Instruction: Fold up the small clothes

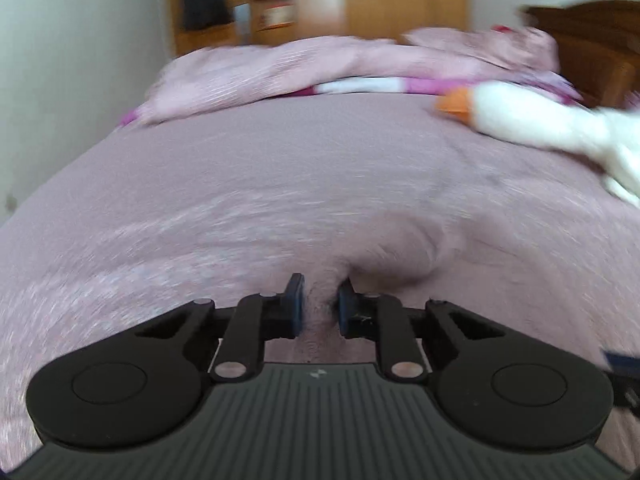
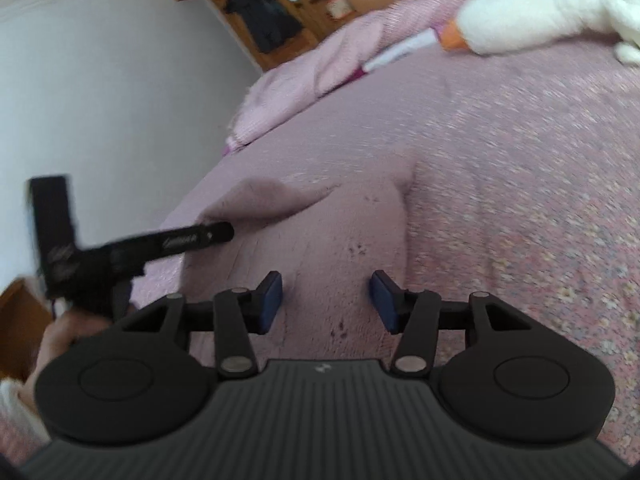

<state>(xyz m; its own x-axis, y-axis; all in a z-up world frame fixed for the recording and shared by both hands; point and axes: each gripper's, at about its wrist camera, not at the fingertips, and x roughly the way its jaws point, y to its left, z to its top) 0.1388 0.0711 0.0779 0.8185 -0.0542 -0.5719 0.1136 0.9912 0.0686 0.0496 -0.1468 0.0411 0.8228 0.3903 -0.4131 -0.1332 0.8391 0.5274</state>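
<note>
Pink garment (image 2: 340, 240), soft fuzzy knit with tiny dark paw-print marks, lay on the near part of the bed, nearly same colour as the bedspread (image 2: 520, 200) under it. Hard to tell its edges in the left wrist view; in the right wrist view it showed as a raised, rumpled flap with a pointed far corner and a shadowed crease across its far left side.

Left gripper (image 1: 321, 310) had its blue pads almost together, pinching a bunched ridge of the pink cloth (image 1: 320, 312) between them; fabric puckered into a lump just far-right of the tips. In the right wrist view that same left gripper (image 2: 216, 234) showed as a blurred black bar at the garment's left edge, with a hand (image 2: 68, 340) on its handle at near left.

Right gripper (image 2: 326, 300) hung over the garment's near part, blue pads wide apart, nothing between them.

Bedspread looked mottled, speckled pink, flat weave. At far side a crumpled pink quilt (image 1: 260, 72) with a white and magenta striped layer (image 1: 360, 86) under its edge. White plush toy (image 1: 540, 120) with orange beak lay at far right, fluffy. Wooden shelving (image 1: 260, 0) and cupboard stood beyond the bed, white wall on left. Motion blur throughout.
</note>
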